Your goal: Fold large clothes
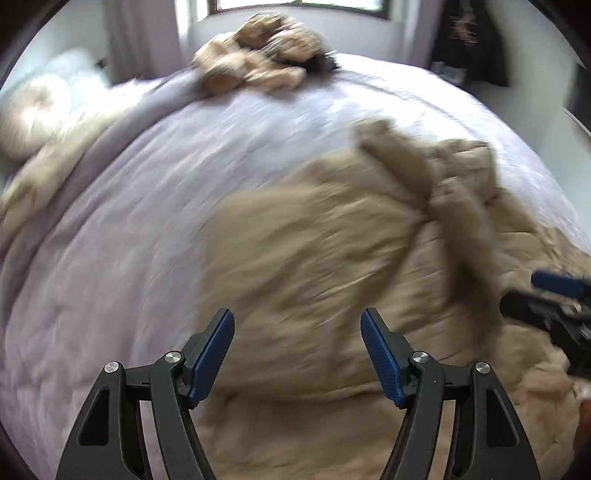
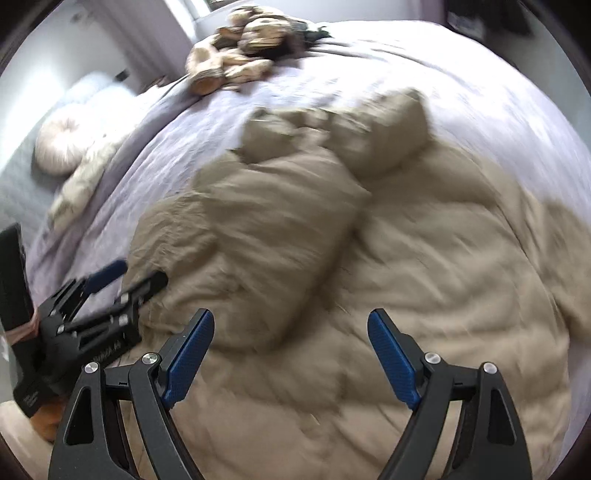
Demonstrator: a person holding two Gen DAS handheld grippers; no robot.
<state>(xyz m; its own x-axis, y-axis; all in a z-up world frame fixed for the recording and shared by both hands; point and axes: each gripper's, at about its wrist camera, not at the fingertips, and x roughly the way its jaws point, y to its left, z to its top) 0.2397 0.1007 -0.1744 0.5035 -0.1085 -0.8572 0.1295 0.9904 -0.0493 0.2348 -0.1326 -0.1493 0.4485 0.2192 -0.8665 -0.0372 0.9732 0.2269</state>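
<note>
A large beige garment [image 1: 332,258] lies crumpled on the lilac bedspread [image 1: 129,221], with a sleeve or flap folded across its top; it also fills the right wrist view [image 2: 369,277]. My left gripper [image 1: 297,325] is open and empty, held just above the garment's near left edge; it also shows at the left of the right wrist view [image 2: 129,277]. My right gripper [image 2: 291,326] is open and empty above the garment's near middle; its tip shows at the right edge of the left wrist view [image 1: 554,291]. Both views are blurred by motion.
A heap of tan and dark clothes [image 1: 258,55] lies at the far side of the bed [image 2: 251,40]. A round cream cushion [image 1: 33,114] and a pale crumpled cloth [image 2: 85,177] lie at the left. A window [image 1: 295,5] is behind.
</note>
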